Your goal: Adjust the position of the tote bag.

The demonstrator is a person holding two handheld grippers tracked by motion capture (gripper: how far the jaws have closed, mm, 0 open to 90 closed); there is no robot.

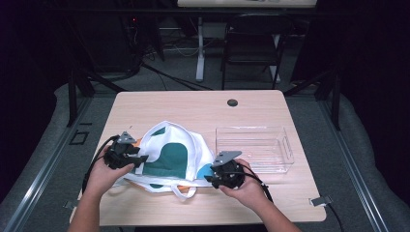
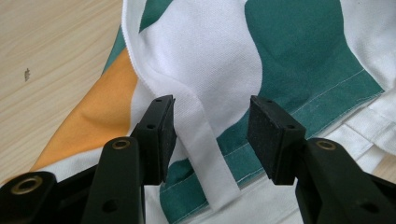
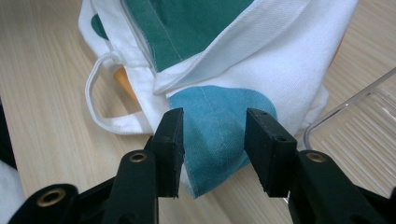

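A white cloth tote bag with green, blue and orange patches lies crumpled on the wooden table. My left gripper sits at the bag's left edge. In the left gripper view it is open, with a white strap lying between its jaws over the green patch. My right gripper is at the bag's right corner. In the right gripper view it is open around the blue patch, and a white handle loop lies to the left.
A clear plastic bin stands on the table just right of the bag, close to my right gripper. A small black disc sits near the far edge. A dark chair and table legs stand beyond.
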